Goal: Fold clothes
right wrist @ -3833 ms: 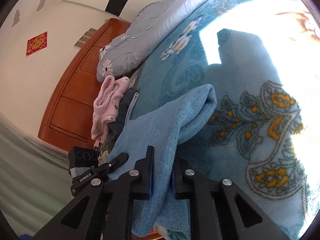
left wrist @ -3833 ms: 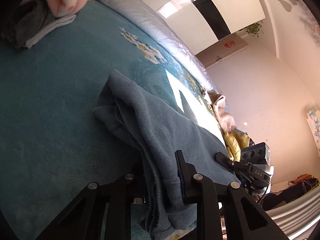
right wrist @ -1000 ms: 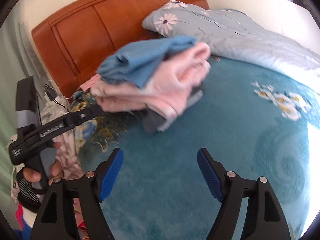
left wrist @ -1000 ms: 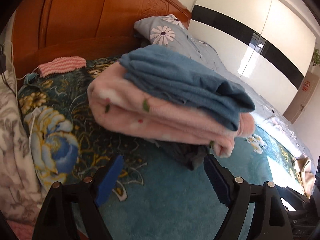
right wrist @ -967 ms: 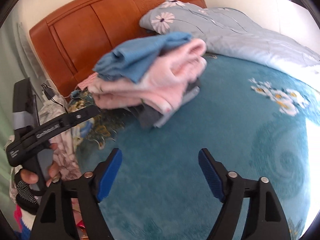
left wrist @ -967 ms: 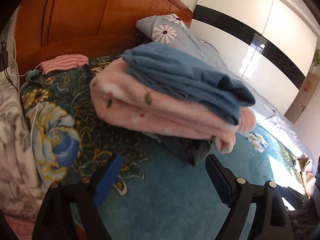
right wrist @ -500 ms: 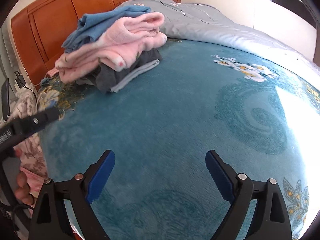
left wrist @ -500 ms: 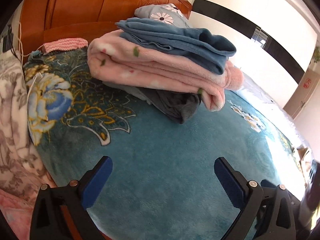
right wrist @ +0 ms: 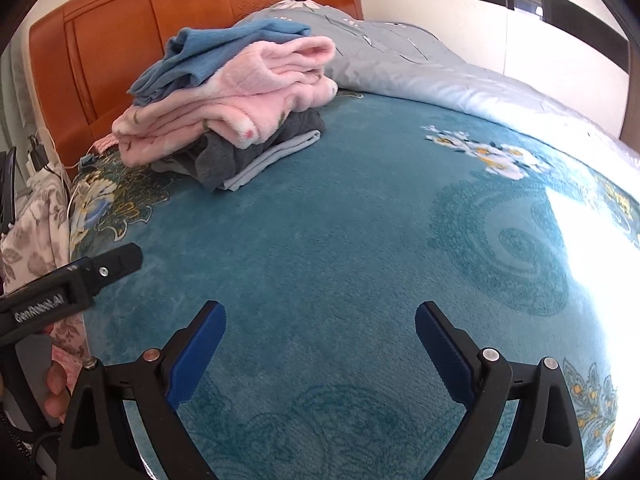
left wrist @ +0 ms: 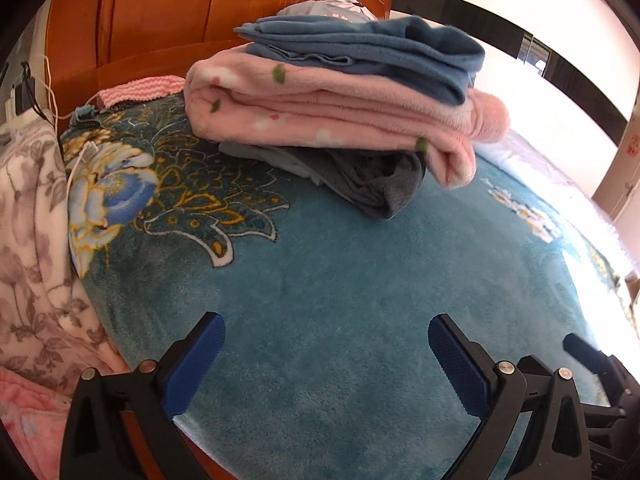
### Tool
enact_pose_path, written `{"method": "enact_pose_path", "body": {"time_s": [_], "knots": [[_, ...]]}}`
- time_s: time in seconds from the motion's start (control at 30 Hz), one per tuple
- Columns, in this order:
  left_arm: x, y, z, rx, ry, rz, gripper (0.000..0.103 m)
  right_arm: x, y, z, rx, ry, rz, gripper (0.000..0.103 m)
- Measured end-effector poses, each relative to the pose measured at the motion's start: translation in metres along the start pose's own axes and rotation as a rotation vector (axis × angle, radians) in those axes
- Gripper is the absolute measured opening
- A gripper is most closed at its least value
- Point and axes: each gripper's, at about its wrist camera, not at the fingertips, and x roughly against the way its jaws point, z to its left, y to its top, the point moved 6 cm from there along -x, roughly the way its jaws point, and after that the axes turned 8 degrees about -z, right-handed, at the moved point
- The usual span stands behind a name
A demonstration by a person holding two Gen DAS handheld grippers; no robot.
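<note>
A stack of folded clothes lies near the head of the bed: a blue garment (left wrist: pixel 360 48) on top, a pink fleece one (left wrist: pixel 328 116) under it, and a grey one (left wrist: pixel 360 176) at the bottom. The right wrist view shows the same stack, with blue (right wrist: pixel 208 56), pink (right wrist: pixel 240 92) and grey (right wrist: pixel 240 152). My left gripper (left wrist: pixel 325 322) is open and empty over the teal bedspread (left wrist: pixel 340 280), well short of the stack. My right gripper (right wrist: pixel 320 310) is open too, with only bedspread (right wrist: pixel 340 220) between its fingers. The left gripper's finger (right wrist: pixel 80 276) shows at the right view's left edge.
A wooden headboard (left wrist: pixel 160 20) stands behind the stack. A pale blue quilt (right wrist: pixel 420 68) runs along the far side. A floral blanket (left wrist: pixel 28 220) hangs at the bed's left edge, with a pink striped cloth (left wrist: pixel 136 90) and charger cables (left wrist: pixel 28 92) nearby. Bright sunlight (right wrist: pixel 600 260) falls on the right.
Both grippers held the blue garment earlier; it now tops the stack. Over the last second both grippers drew back and down from the stack, and their jaws spread wider.
</note>
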Motion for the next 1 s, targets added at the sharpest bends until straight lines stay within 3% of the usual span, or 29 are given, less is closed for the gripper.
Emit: {"method": "enact_pose_path", "body": {"time_s": [0.13,0.27,0.57,1.0], "knots": [[-0.009,-0.01,0.0,-0.048,0.079,0.014,0.103,-0.006,-0.012,0.004,0.037,-0.015,0.017,0.096],[-0.017,-0.018,-0.001,-0.046,0.059,0.033,0.103,-0.006,-0.016,0.002,0.02,-0.013,0.017,0.096],[-0.023,-0.024,-0.007,-0.103,0.1,-0.01,0.103,-0.011,-0.022,-0.012,-0.045,-0.024,0.041,0.096],[-0.027,-0.024,-0.008,-0.094,0.12,-0.05,0.103,-0.014,-0.024,-0.011,-0.017,-0.055,0.054,0.097]]}}
